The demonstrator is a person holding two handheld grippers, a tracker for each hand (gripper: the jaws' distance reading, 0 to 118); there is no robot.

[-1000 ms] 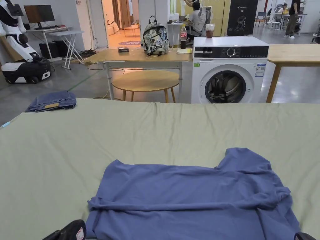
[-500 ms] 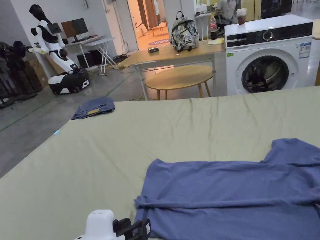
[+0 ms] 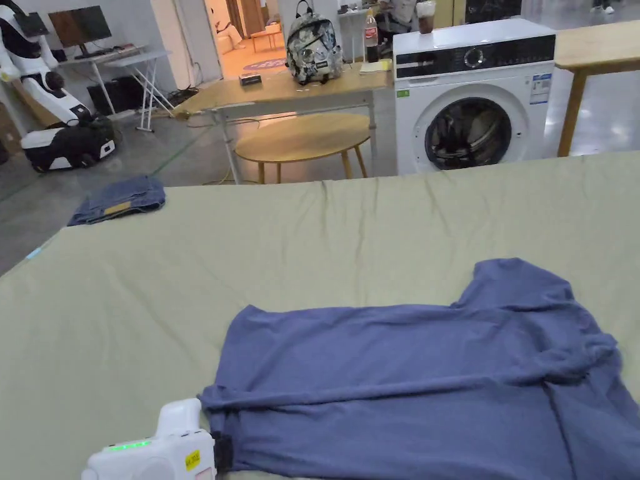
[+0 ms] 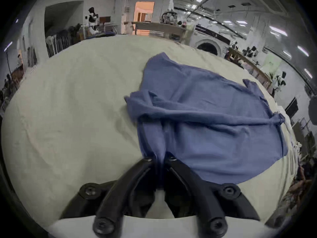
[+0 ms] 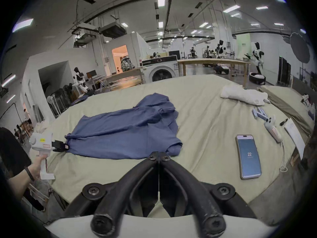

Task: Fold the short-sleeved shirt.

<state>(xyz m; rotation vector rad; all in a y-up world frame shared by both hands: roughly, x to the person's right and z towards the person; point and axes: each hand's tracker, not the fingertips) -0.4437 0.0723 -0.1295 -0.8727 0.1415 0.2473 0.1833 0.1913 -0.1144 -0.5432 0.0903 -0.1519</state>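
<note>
Blue short-sleeved shirt (image 3: 406,375) lies spread near the front edge of the bed (image 3: 312,250), already carrying a long ridge of doubled cloth across its width, with one sleeve reaching toward the far edge. The left gripper (image 4: 158,161) has its jaws clamped on the shirt's near corner, a pleat of fabric bunched between them. The right gripper (image 5: 159,155) hangs just short of the shirt's other near corner, jaws pressed together on nothing.

The chief risk, I judge, is a one-sided pull — with only the left corner held, lifting it would drag the cloth askew and undo the ridge rather than carry a clean fold. The bunched pinch could also slip out, or hold just one layer. The right gripper must part its jaws before it can take its corner; closing early would nudge the hem. A phone (image 5: 248,155) lies toward the bed's right edge — well apart from the shirt.
</note>
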